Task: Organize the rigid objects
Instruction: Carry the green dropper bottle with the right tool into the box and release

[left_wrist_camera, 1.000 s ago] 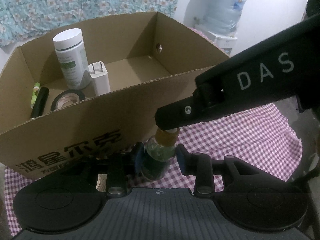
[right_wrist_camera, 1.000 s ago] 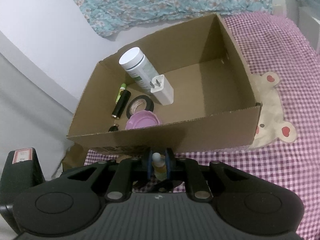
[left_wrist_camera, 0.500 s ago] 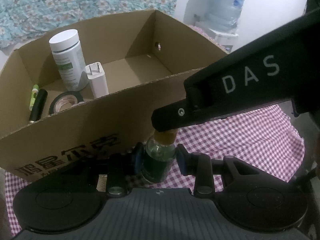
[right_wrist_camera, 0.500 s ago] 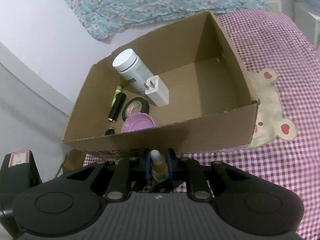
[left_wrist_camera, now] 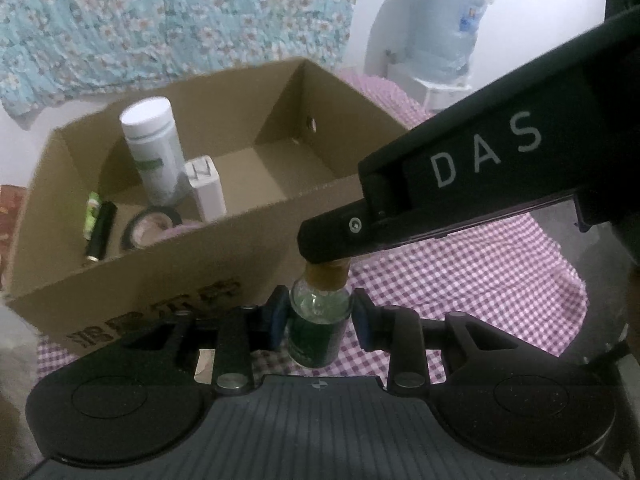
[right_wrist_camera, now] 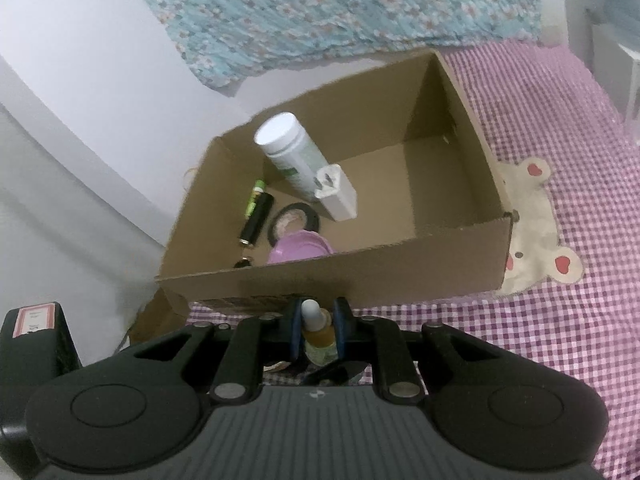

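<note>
The dropper bottle [left_wrist_camera: 318, 320], clamped by left gripper [left_wrist_camera: 318, 318] and right gripper [right_wrist_camera: 316, 330], should be lifted clear over the cardboard box [right_wrist_camera: 360, 276] near wall.

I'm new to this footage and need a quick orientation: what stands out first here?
The small glass dropper bottle, gripped by both the left gripper and right gripper, just outside the cardboard box. Inside the box's left end stand a white-capped bottle and a white charger. All rest on pink checked cloth.
</note>
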A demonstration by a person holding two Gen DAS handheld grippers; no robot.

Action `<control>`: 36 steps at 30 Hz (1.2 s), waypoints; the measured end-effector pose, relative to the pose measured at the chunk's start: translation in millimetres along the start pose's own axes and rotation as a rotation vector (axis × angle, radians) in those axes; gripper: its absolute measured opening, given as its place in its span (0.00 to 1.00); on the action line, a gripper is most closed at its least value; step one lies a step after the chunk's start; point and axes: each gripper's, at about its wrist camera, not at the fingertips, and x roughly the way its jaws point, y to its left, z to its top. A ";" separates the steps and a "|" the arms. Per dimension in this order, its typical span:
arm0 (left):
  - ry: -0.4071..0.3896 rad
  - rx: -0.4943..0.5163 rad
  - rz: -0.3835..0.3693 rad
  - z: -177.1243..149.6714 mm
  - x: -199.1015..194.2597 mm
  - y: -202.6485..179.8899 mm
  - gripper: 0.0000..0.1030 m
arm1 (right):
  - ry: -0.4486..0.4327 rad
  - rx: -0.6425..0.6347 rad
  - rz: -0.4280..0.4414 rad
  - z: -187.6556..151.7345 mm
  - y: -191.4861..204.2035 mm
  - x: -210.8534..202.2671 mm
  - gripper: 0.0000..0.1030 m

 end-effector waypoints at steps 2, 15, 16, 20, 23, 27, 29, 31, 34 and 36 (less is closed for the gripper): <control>-0.019 0.002 0.013 2.0 -11.1 -0.7 0.31 | -0.012 -0.016 0.009 0.5 6.9 -8.3 0.18; -0.166 -0.021 0.029 69.8 -58.7 31.4 0.31 | -0.141 -0.195 0.075 54.0 66.1 -52.1 0.18; -0.158 -0.026 0.023 76.3 -52.5 35.1 0.31 | -0.142 -0.200 0.073 61.0 66.7 -48.7 0.18; -0.099 -0.061 -0.014 94.0 -12.0 49.7 0.31 | -0.118 -0.200 0.052 85.3 57.2 -20.5 0.18; -0.027 -0.088 -0.043 98.6 22.5 54.0 0.31 | -0.073 -0.178 0.029 95.6 36.0 7.5 0.18; 0.046 -0.097 -0.068 94.3 60.5 51.3 0.31 | -0.019 -0.147 0.001 97.2 5.6 38.0 0.18; 0.074 -0.094 -0.078 91.8 73.2 48.0 0.31 | 0.002 -0.131 -0.008 94.5 -7.3 47.0 0.18; 0.097 -0.087 -0.087 89.5 81.3 45.4 0.31 | 0.022 -0.116 -0.017 92.6 -19.6 54.6 0.18; 0.106 -0.071 -0.094 87.1 85.4 41.4 0.31 | 0.053 -0.097 -0.021 87.8 -33.3 63.3 0.16; 0.112 -0.062 -0.091 86.8 86.5 40.1 0.32 | 0.062 -0.098 -0.022 83.6 -36.8 64.6 0.16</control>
